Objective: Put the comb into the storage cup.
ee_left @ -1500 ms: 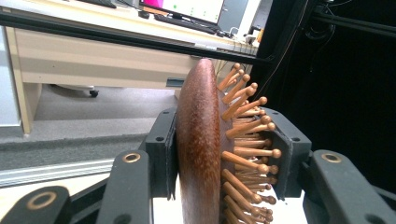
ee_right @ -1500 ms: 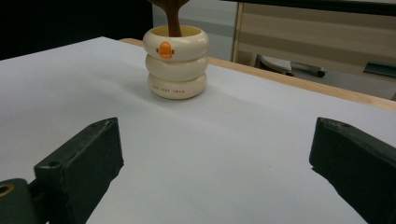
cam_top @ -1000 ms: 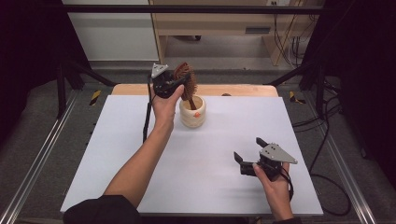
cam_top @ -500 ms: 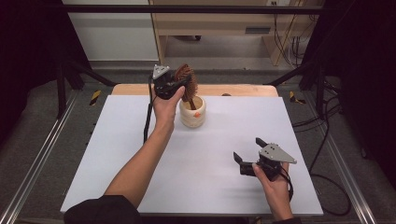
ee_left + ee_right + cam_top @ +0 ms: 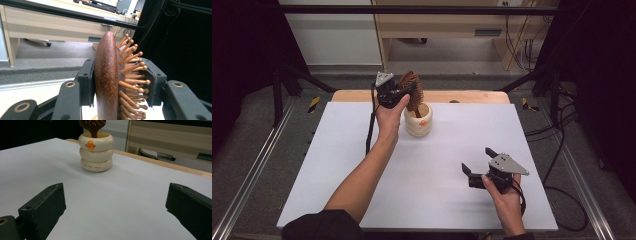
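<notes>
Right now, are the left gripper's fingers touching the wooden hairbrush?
Touching. In the left gripper view, both fingers press the wooden hairbrush head: one on its smooth back, the other against its pins.

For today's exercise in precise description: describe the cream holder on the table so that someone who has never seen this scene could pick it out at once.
Start at the white table and look to its far edge, near the middle. There stands the cream holder, beside the left gripper, which is shut on a wooden hairbrush whose handle goes down into the holder. Its body looks like three stacked rings, with an orange mark on the top one.
</notes>
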### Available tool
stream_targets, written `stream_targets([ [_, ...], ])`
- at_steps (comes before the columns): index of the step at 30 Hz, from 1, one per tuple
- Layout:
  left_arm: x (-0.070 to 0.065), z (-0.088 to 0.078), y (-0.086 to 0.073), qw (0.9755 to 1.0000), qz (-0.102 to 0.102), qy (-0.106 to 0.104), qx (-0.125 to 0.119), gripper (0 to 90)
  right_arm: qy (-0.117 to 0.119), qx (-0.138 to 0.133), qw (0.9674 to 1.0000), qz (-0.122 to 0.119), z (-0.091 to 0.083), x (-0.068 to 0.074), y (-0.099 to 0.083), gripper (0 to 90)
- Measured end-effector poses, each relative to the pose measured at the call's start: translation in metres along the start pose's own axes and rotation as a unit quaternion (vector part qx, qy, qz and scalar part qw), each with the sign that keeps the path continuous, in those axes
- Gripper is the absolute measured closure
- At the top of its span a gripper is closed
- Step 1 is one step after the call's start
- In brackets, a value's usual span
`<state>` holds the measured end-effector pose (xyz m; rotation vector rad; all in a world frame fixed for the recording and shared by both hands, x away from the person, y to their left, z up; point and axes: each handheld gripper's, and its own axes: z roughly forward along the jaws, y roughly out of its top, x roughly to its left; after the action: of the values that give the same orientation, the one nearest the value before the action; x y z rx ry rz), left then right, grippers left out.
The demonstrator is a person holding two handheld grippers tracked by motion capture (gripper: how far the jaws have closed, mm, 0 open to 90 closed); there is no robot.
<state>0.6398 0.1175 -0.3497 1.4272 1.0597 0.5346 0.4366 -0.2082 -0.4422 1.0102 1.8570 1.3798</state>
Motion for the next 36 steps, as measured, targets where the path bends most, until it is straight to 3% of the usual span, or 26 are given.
stream_targets([
  [20, -0.0018, 0.0012, -0.0038, 1.0000, -0.005, -0.006, 0.004, 51.2, 0.001, 0.001, 1.0000, -0.001, 0.0003, 0.0003, -0.0001, 2.9],
  [36, 0.0004, 0.0009, -0.0080, 0.9994, -0.033, -0.008, -0.003, 51.2, 0.004, 0.003, 1.0000, -0.003, 0.0009, 0.0010, -0.0004, 2.9],
])
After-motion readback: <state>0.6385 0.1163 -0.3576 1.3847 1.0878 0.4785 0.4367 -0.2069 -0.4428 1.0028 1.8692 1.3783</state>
